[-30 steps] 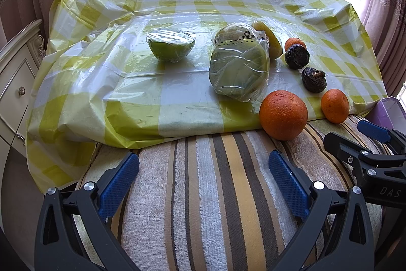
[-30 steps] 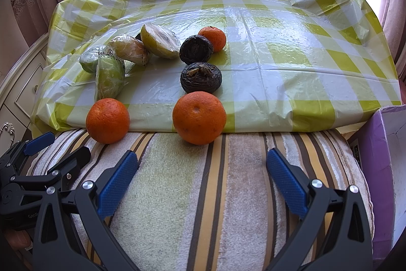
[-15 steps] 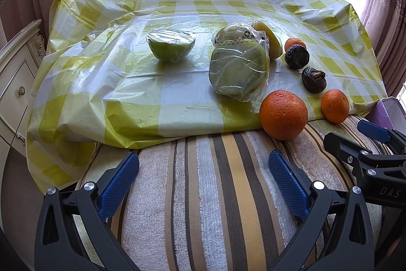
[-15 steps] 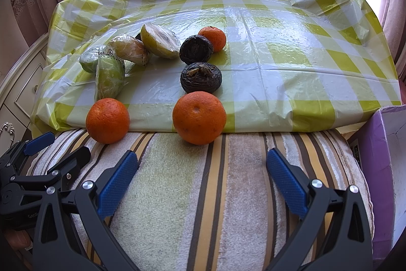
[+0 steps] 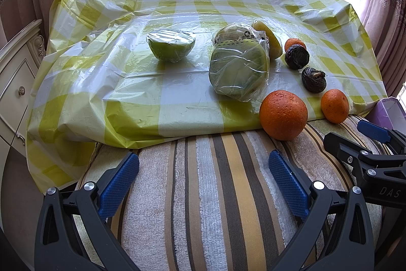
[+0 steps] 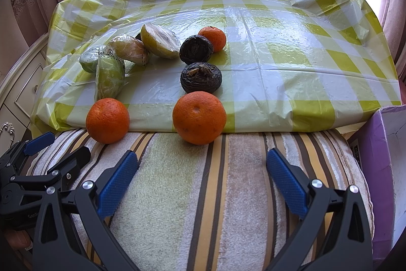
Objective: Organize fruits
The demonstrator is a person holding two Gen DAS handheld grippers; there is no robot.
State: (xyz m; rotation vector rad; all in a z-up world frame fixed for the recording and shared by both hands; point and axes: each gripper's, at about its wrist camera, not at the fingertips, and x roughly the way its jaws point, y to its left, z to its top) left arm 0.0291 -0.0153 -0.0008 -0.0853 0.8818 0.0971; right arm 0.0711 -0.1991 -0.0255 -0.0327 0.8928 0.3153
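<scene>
Fruits lie on a yellow-checked plastic cloth (image 5: 177, 4). Two oranges sit at the cloth's near edge: one (image 5: 283, 114) (image 6: 107, 120) and another (image 5: 335, 106) (image 6: 199, 117). Behind are two dark wrinkled fruits (image 6: 201, 78) (image 6: 196, 49), a small orange (image 6: 212, 38), a cut yellow fruit (image 6: 159, 44) and wrapped green fruits (image 5: 238, 74) (image 5: 171, 47). My left gripper (image 5: 203, 179) is open and empty over the striped towel. My right gripper (image 6: 201, 177) is open and empty, just short of the nearer orange.
A striped towel (image 6: 228, 194) covers the near surface under both grippers. A purple box (image 6: 380, 169) stands at the right edge. A cream cabinet with drawers (image 5: 15, 73) is on the left. Curtains hang at the back beside a bright window.
</scene>
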